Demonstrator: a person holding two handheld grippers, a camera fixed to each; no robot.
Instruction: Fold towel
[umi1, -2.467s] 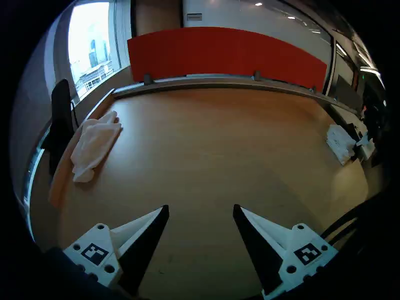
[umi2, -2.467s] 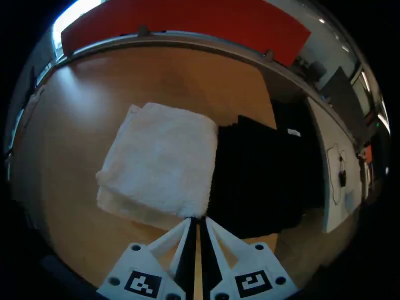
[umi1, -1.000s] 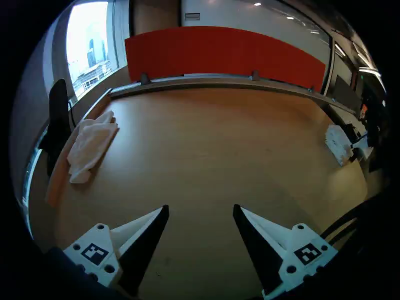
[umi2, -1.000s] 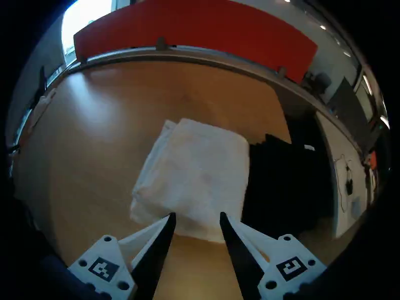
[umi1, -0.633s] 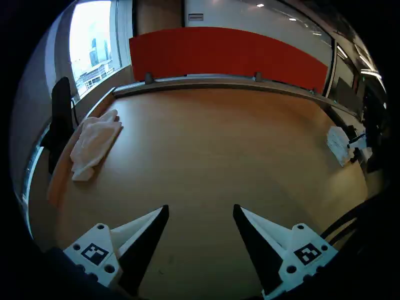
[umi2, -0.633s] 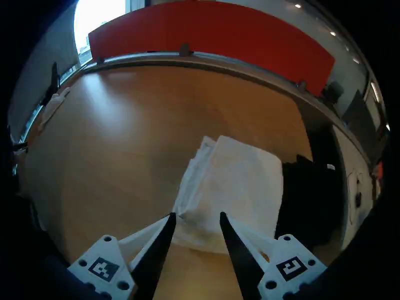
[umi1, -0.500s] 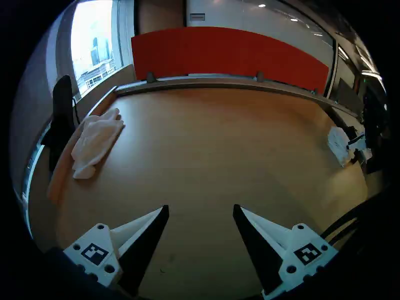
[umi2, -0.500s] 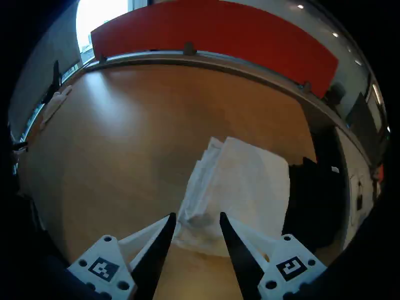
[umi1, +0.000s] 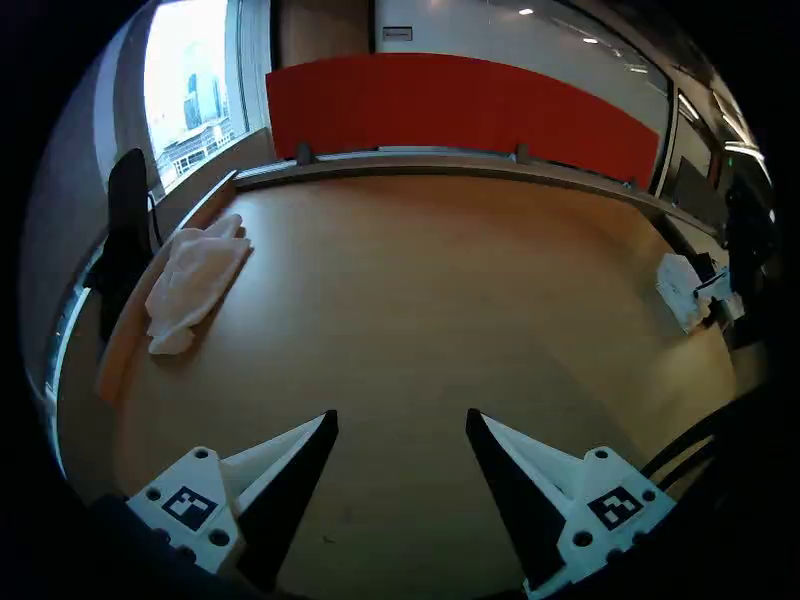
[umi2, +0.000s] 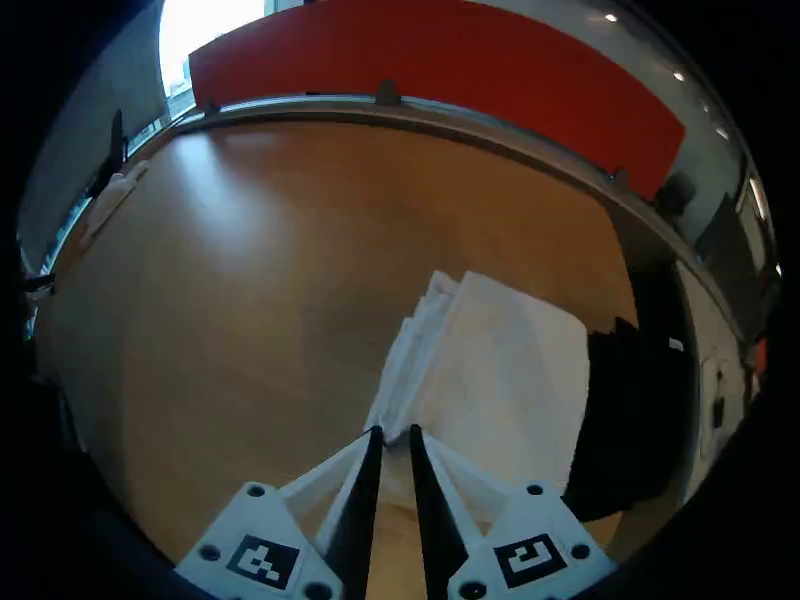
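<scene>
Pinching the near corner of the folded towel (umi2: 500, 370), the right claw (umi2: 393, 435) has its fingers almost together, both pressing on the layered white edge. The towel lies flat on the wooden worktop (umi2: 250, 270), toward that surface's right side. Its right flank sits just beside a dark stack (umi2: 630, 400); what that stack is cannot be told. To the towel's left, bare wood spreads wide to the far rail beneath a red partition (umi2: 450, 60).

In the left gripper view, the left claw (umi1: 400, 425) is spread wide and holds nothing, its tips over bare wood with open room ahead and to either side. A crumpled towel (umi1: 195, 280) lies along the worktop's left edge, well apart from that claw. Near it are a black chair (umi1: 125, 240) and a bright window (umi1: 195, 90).
</scene>
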